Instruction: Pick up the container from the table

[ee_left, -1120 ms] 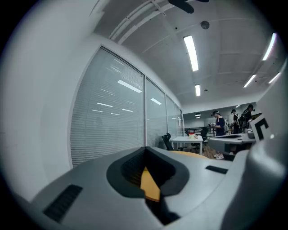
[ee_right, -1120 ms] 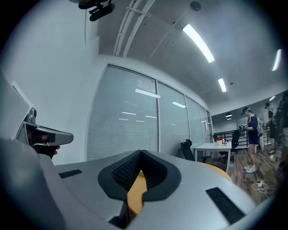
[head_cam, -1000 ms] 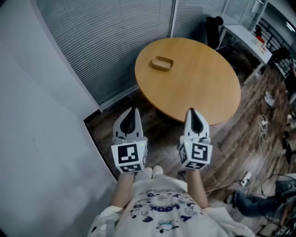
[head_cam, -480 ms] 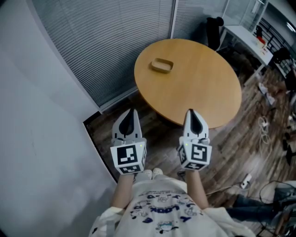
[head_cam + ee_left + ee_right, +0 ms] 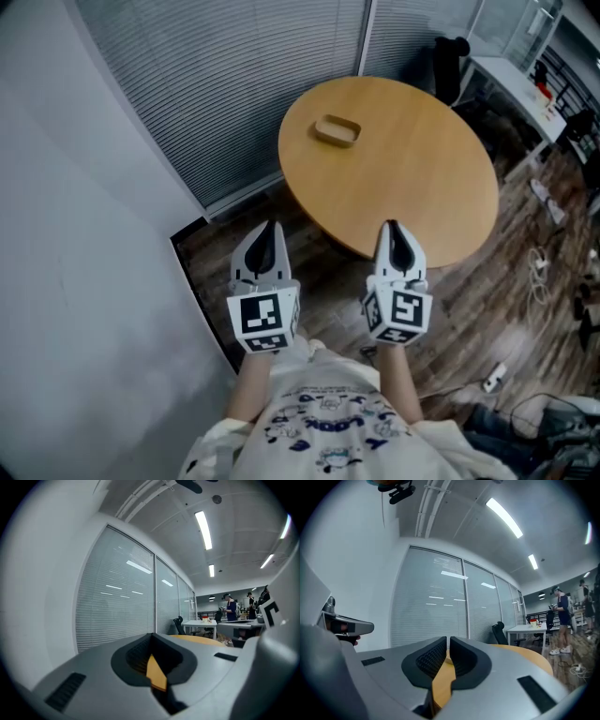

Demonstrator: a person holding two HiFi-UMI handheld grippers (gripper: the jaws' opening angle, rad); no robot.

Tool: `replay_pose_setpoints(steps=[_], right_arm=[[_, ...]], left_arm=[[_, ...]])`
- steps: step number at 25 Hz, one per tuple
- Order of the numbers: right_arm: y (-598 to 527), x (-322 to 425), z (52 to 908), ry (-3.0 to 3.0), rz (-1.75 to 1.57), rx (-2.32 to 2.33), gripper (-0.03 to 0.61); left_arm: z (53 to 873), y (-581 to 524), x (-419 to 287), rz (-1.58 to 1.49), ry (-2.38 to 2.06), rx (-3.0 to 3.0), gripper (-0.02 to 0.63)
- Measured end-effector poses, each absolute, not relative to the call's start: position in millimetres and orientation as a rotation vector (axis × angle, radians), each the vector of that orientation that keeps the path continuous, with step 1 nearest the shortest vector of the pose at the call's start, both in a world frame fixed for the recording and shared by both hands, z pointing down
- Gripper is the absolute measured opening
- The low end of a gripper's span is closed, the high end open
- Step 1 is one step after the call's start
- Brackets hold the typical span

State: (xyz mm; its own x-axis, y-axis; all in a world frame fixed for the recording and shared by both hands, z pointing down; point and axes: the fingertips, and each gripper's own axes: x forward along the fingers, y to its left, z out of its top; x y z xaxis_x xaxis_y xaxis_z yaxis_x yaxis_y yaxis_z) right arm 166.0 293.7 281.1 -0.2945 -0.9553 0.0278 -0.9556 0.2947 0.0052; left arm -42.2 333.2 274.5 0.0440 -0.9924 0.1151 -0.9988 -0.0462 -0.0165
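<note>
A round wooden table (image 5: 422, 187) stood by the slatted blinds (image 5: 225, 84). A small tan container (image 5: 337, 129) lay on its far left part, well apart from both grippers. The person held them low before a printed shirt (image 5: 323, 427), jaws together. The left gripper (image 5: 272, 229) was over the dark plank floor (image 5: 487, 300), and the tip of the right gripper (image 5: 392, 228) showed against the table's near rim.

Container (image 5: 337, 130) and table (image 5: 412, 178) slightly rightward in view
</note>
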Motion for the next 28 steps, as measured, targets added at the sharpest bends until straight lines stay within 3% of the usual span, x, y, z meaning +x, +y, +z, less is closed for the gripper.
replay_pose_setpoints(steps=[14, 28], right_arm=[[229.8, 142.6, 291.7, -2.479, 0.009, 1.874, 0.009], [90.9, 100.7, 292.8, -2.399, 0.092, 1.934, 0.067]], left_arm=[[289.8, 259.5, -59.9, 0.123, -2.067, 2.256, 0.002], [282.0, 106.7, -103.0, 0.152, -1.964, 2.32, 0.002]])
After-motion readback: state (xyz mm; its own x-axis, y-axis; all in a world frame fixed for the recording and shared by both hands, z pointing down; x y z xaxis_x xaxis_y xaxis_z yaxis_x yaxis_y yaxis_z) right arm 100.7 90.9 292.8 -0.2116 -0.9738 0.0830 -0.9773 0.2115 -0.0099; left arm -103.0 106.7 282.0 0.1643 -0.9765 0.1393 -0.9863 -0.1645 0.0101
